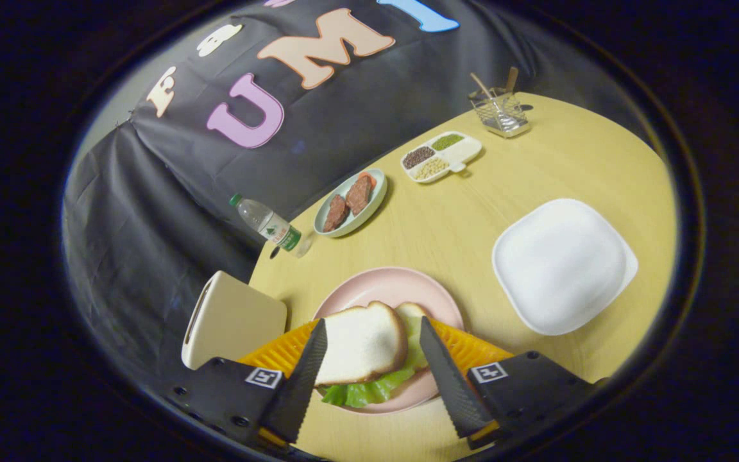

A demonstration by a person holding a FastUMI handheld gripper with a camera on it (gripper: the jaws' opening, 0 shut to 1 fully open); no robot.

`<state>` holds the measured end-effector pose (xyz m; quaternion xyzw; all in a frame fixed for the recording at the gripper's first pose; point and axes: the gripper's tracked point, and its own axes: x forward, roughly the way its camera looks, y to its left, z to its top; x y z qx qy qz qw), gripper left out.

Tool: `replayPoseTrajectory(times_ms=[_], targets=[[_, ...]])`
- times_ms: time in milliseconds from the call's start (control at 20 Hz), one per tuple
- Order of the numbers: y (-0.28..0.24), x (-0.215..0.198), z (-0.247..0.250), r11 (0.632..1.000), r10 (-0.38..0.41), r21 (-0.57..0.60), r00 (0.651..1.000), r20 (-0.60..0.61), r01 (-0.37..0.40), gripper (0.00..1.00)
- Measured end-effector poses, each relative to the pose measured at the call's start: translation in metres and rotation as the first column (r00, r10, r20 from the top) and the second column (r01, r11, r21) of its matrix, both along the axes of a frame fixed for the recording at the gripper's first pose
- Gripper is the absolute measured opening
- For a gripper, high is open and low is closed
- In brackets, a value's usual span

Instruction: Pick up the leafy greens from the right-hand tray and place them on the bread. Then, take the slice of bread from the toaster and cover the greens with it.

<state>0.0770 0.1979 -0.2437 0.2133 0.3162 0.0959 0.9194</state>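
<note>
The hand-held gripper (pixel 373 378) hangs just above the pink plate (pixel 387 289) with its fingers spread wide, one to either side of the sandwich and pressing on nothing. Between them lies the top slice of bread (pixel 362 343), set over the leafy greens (pixel 369 388), whose ruffled edge pokes out nearest the fingers. A sliver of the lower slice (pixel 412 312) shows past the top one, so the stack sits slightly offset rather than square. Judged from this, both steps of the task look done: the greens are sandwiched, and the open fingers suggest a release rather than a grasp.

The toaster (pixel 231 319) stands just beside the plate, at the near edge of the surface (pixel 446 224), close enough that a slice need only travel a short way. Its slot is seen edge-on, so I cannot be sure it is empty. The white square tray (pixel 562 266) on the right, where the greens are meant to come from, appears bare.

Well beyond the plate sit an oval dish of meat slices (pixel 351 200), a divided dish of beans and grains (pixel 441 156), a wire holder with utensils (pixel 499 110) and a water bottle (pixel 267 224) lying at the surface's edge, all clear of the working area.
</note>
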Motion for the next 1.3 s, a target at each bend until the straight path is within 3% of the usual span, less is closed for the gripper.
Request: replayPoseTrajectory(times_ms=[150, 450, 900, 1150, 1300], targets=[[-0.015, 0.003, 0.018, 0.997, -0.015, -0.076, 0.998, 0.069, 0.020, 1.00], [-0.030, 0.005, 0.090, 0.971, 0.018, -0.233, 0.952, 0.307, 0.057, 1.00], [-0.050, -0.020, 0.218, 0.949, 0.038, -0.262, 0.765, 0.643, 0.173, 1.00], [-0.082, -0.040, 0.277, 0.897, 0.029, -0.292, 0.613, 0.790, 0.333, 1.00], [-0.089, -0.051, 0.283, 0.891, 0.032, -0.295, 0.599, 0.800, 0.346, 1.00]])
